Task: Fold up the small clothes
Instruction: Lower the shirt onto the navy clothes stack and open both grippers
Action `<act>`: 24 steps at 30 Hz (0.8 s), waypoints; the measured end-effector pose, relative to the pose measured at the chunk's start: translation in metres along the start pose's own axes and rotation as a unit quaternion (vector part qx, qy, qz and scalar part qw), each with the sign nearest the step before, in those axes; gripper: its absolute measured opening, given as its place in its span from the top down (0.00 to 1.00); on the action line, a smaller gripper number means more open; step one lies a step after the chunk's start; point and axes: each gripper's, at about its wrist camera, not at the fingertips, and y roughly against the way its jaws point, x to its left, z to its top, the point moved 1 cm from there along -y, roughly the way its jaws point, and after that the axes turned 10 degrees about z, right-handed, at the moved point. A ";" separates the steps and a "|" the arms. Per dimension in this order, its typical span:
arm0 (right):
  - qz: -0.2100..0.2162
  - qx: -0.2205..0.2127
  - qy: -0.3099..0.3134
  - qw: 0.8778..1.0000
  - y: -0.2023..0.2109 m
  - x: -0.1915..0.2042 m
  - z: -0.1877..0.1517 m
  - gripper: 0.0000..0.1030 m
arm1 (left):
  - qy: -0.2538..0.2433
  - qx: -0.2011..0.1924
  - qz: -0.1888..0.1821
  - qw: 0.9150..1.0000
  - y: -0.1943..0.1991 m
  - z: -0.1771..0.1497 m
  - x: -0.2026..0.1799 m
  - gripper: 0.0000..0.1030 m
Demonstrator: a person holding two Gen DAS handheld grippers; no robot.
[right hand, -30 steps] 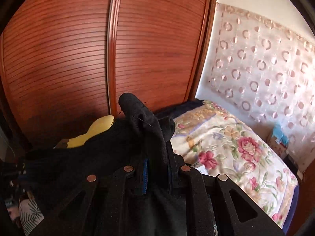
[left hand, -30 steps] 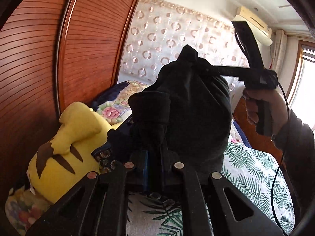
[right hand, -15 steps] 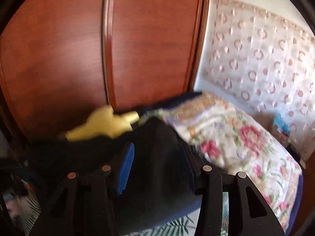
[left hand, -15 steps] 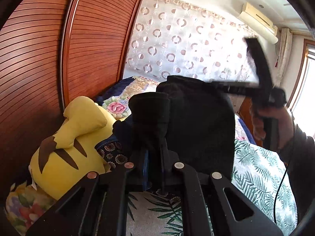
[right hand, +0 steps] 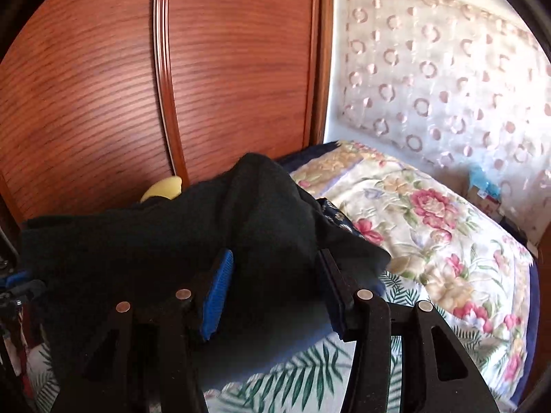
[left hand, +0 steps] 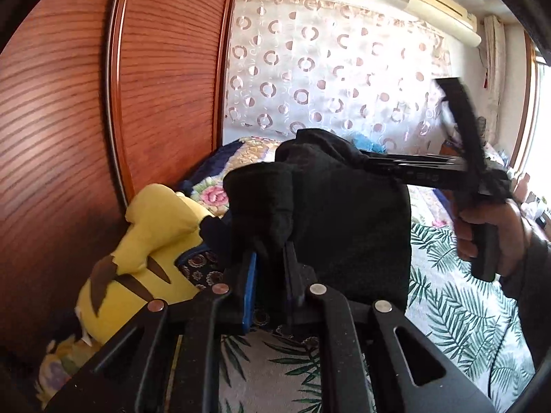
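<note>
The left gripper was clamped on a bunched corner of the black garment, though its jaws were starting to ease apart with the cloth between them, while the right gripper stood with its jaws apart, the dark fabric lying between the blue pads without being pressed. The garment hung off the left tool above the palm-leaf bedsheet, draped toward the floral quilt, with the yellow plush toy just beside it against the wooden wardrobe door. The likely trouble from there, as I judged it, was that with one side let go and the other loosening, the cloth would slump into a heap rather than lie flat, so any fold line would be lost; a trailing edge could also land on the plush toy or on the navy patterned cloth beneath it. In the left wrist view the right tool was smeared by motion, so its fingertips could not be made out there, and the person's hand on its handle was partly cut by the frame edge. What kind of garment it was stayed unclear: no sleeve, collar or hem showed plainly. Its lower edge was hidden behind the gripper bodies, so whether it touched the bed could not be told.
</note>
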 end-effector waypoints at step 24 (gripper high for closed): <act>-0.029 -0.083 -0.054 0.995 0.172 0.099 -0.124 0.24 | -0.060 -0.065 -0.043 0.995 0.089 -0.008 -0.026 0.17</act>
